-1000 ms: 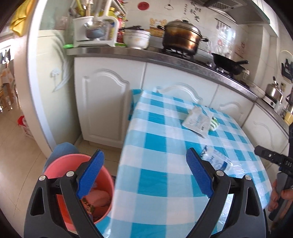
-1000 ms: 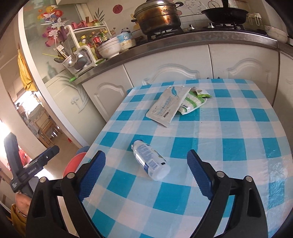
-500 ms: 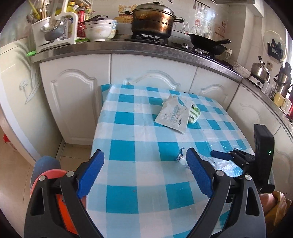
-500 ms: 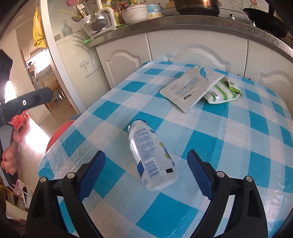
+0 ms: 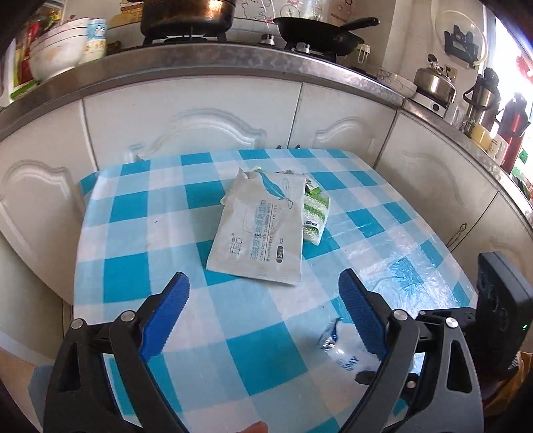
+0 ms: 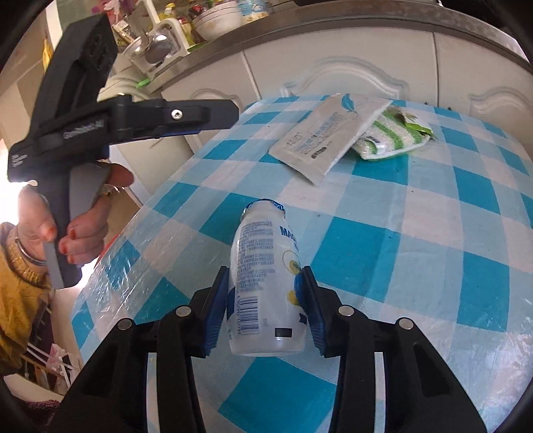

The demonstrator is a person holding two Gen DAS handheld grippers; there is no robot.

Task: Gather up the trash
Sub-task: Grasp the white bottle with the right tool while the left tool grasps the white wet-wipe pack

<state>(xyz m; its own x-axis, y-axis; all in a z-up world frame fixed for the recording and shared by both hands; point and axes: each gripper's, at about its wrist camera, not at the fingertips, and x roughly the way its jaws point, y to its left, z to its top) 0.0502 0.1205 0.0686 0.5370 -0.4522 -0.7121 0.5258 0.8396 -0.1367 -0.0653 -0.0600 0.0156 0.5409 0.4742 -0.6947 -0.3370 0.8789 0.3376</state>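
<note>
**Right gripper closing on the bottle, left gripper hovering spread**

Kitchen cabinets (image 5: 200, 110) in white are standing behind a table (image 5: 140, 213) that is wearing a blue and white checked cloth under a clear plastic cover. On the counter above, a brown pot (image 5: 186, 13) and a black pan (image 5: 319, 30) are sitting on the stove.

In the right wrist view, the right gripper (image 6: 265, 299) is reaching down to a small white plastic bottle (image 6: 266, 283) that is lying on its side near the 6 o'clock edge of the table, with its foil mouth pointing to 12 o'clock. The jaws have just been closing, and the blue pads (image 6: 216, 306) are now pressing on both sides of the bottle body.

At 1 o'clock from the bottle, well apart, a flat white wipes packet (image 6: 329, 133) is lying, and it is partly covering a green striped wrapper (image 6: 389, 140) on its 3 o'clock side.

In the left wrist view, the left gripper (image 5: 263, 316) is hanging above the table with its jaws spread wide and nothing between them. The white packet is lying at 12 o'clock from it. The bottle is showing only partly, behind the right-hand finger (image 5: 363, 319). A hand (image 6: 76, 229) with red nails and a yellow sleeve (image 6: 20, 293) is holding the left gripper's handle.
</note>
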